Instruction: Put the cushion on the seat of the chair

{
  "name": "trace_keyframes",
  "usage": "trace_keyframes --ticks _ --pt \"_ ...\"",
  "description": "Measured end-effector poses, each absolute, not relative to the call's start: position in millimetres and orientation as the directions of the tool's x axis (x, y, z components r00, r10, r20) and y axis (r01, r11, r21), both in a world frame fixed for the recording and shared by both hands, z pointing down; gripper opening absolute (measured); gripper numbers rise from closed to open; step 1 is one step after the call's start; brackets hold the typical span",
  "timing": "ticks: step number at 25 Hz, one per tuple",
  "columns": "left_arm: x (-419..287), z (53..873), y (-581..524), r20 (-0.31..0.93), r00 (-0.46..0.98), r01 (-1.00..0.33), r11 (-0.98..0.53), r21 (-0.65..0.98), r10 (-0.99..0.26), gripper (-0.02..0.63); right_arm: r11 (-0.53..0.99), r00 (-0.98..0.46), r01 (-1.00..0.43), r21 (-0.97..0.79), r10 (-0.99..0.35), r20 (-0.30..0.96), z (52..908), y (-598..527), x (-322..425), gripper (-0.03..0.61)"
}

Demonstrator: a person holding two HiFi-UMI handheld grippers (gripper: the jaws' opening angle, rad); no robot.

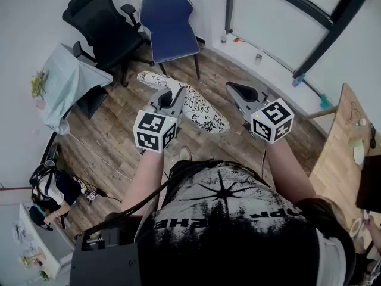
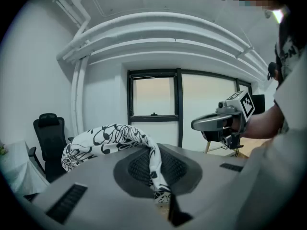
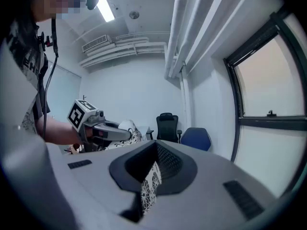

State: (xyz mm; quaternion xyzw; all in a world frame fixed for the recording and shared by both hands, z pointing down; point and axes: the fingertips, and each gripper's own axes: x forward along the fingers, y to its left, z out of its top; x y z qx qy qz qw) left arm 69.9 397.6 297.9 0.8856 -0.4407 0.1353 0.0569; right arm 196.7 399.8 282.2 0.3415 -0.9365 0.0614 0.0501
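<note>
Okay, left gripper (image 1: 174,95) and right gripper (image 1: 237,94) both clamped tight on cushion (image 1: 199,112) edges, held aloft short of the blue chair (image 1: 166,14) (its seat (image 1: 177,45) bare); carry level, lower flat onto seat, release together.

Wood-plank floor (image 1: 116,133), white walls (image 1: 24,16) — black office chair (image 1: 101,22), dark-framed window (image 2: 153,97)

Cloth-draped table (image 1: 66,79), wooden desk (image 1: 334,159)
</note>
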Motion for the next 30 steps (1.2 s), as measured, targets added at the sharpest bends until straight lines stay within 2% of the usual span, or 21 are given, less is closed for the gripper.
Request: trace_keyframes --ticks 30 --pt "62.9 307.1 388.1 0.299 0.577 -0.796 -0.605 -0.001 -0.760 0.021 0.745 -0.754 -0.657 -0.113 -0.652 0.082 286.6 393.8 193.7 0.018"
